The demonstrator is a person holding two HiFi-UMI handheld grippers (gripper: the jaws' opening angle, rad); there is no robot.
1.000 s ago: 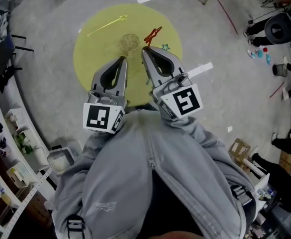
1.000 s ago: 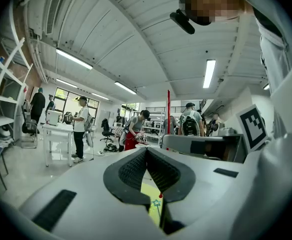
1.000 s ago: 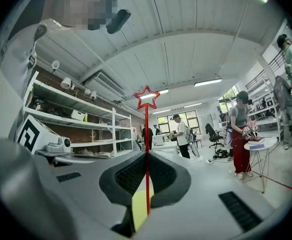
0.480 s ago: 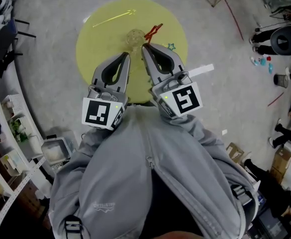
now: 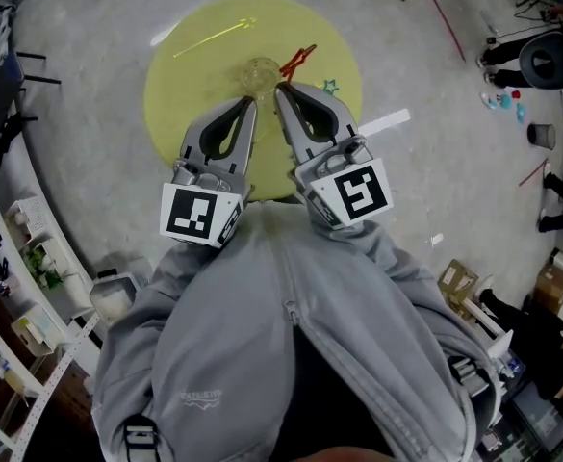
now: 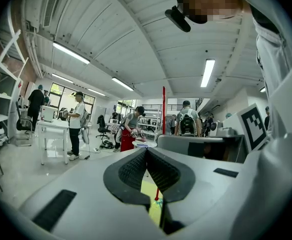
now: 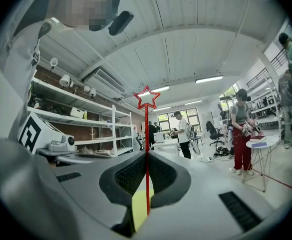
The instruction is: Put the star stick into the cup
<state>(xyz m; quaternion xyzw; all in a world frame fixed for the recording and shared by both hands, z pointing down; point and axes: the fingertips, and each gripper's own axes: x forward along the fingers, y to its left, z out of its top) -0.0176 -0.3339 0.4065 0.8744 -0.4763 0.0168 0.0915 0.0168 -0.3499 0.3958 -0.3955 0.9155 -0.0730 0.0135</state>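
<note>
A clear cup (image 5: 260, 72) stands on the round yellow table (image 5: 180, 94). My right gripper (image 5: 282, 89) is shut on a red star stick (image 5: 298, 62), just right of the cup. The stick's star end points up and away from me. In the right gripper view the thin red stick (image 7: 146, 134) runs up between the shut pads to its outlined star. My left gripper (image 5: 253, 102) is shut on nothing, its tip just in front of the cup. In the left gripper view its pads (image 6: 136, 166) meet, and the red stick (image 6: 162, 109) rises beyond them.
A yellow star stick (image 5: 214, 37) lies on the far left part of the table and a small green star (image 5: 331, 87) lies at the right. White shelving (image 5: 31, 287) lines the left side. People stand around tables and chairs in the workshop (image 6: 76, 129).
Both grippers keep nearly the same pose. The left gripper's tip has edged a little closer to the cup, and the head view has shifted slightly.
</note>
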